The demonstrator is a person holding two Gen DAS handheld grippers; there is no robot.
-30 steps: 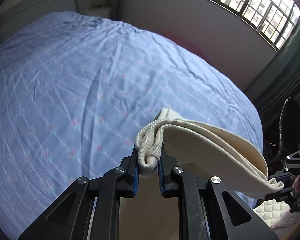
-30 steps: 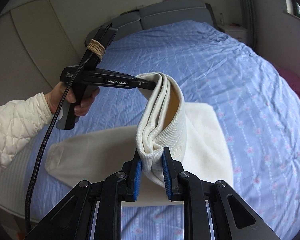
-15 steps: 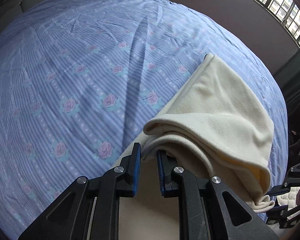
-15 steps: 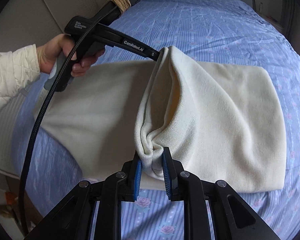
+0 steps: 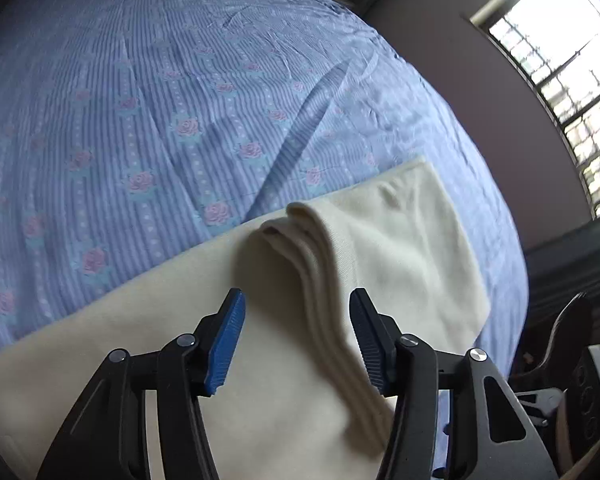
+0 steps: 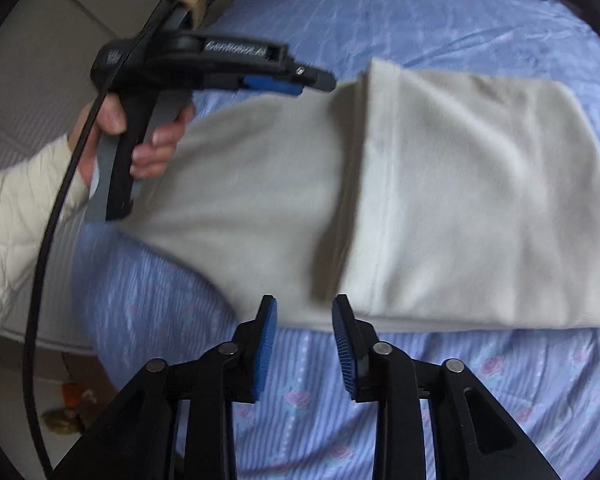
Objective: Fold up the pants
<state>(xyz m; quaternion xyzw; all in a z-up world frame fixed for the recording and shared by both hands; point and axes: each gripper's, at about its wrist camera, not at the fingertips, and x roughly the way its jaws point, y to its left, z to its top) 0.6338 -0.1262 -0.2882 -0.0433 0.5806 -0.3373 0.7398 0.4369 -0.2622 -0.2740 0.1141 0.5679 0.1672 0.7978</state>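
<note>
The cream pants (image 6: 440,200) lie folded over on the blue flowered bedspread (image 6: 420,20), the ribbed waistband edge (image 5: 312,248) resting on top of the lower layer. My left gripper (image 5: 298,300) is open and empty, its blue pads on either side of the waistband and a little above it. It also shows in the right wrist view (image 6: 312,78), held by a hand at the pants' far edge. My right gripper (image 6: 304,312) is open and empty, just short of the pants' near edge.
The bedspread (image 5: 160,120) stretches wide beyond the pants. A wall with a barred window (image 5: 560,80) stands at the right. A dark curtain (image 5: 572,264) hangs by the bed corner. The bed edge and floor (image 6: 60,380) lie at the lower left.
Both grippers laid the waistband down onto the pants, opened and let go. The right gripper drew back off the near edge.
</note>
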